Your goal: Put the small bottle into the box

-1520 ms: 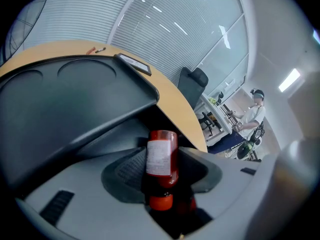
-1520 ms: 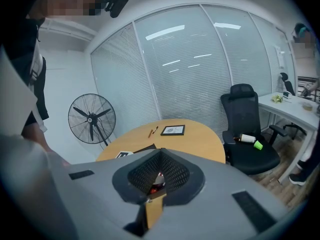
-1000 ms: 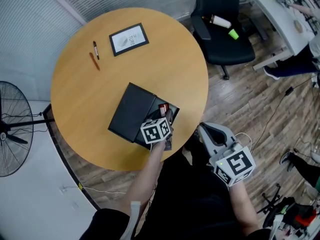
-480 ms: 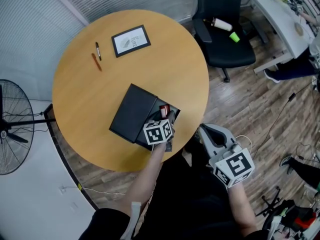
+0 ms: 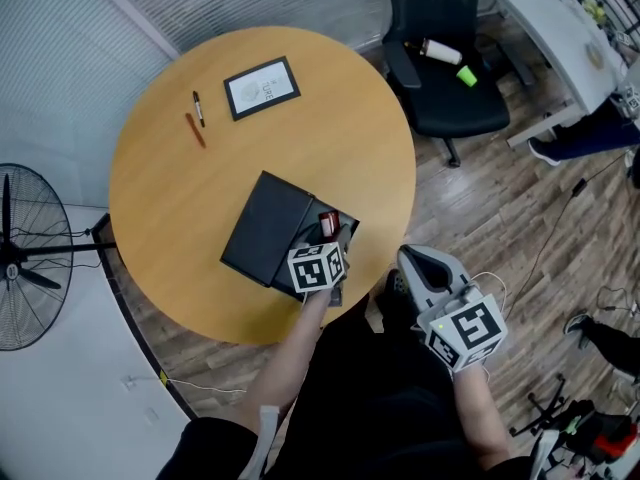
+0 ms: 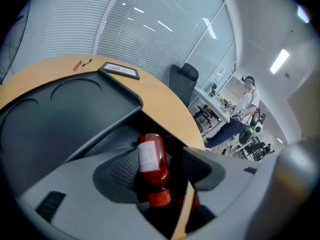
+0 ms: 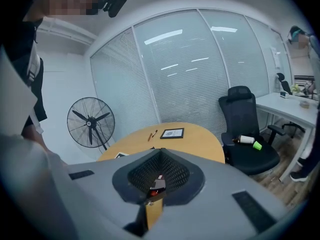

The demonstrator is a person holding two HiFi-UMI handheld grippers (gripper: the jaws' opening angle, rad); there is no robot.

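A small red bottle (image 6: 152, 159) with a white label and red cap lies in the open part of the black box (image 5: 350, 231), beside its slid-aside lid (image 5: 265, 226). In the head view the red bottle (image 5: 327, 222) shows just past the marker cube. My left gripper (image 6: 162, 169) is over the box opening and its jaws are opening. The bottle leans on the left pad (image 6: 122, 170), and a gap separates it from the right pad. My left gripper (image 5: 336, 240) is at the table's near edge. My right gripper (image 5: 405, 260) hangs off the table to the right, its jaws together and empty (image 7: 159, 176).
On the round wooden table (image 5: 350, 138) lie a framed picture (image 5: 261, 87) and two pens (image 5: 196, 118) at the far side. A black office chair (image 5: 450, 68) with a bottle and a green cup stands beyond. A floor fan (image 5: 25, 258) stands at the left.
The left gripper and the red bottle stay at the box opening. The head view has shifted slightly. The right gripper has hardly moved.
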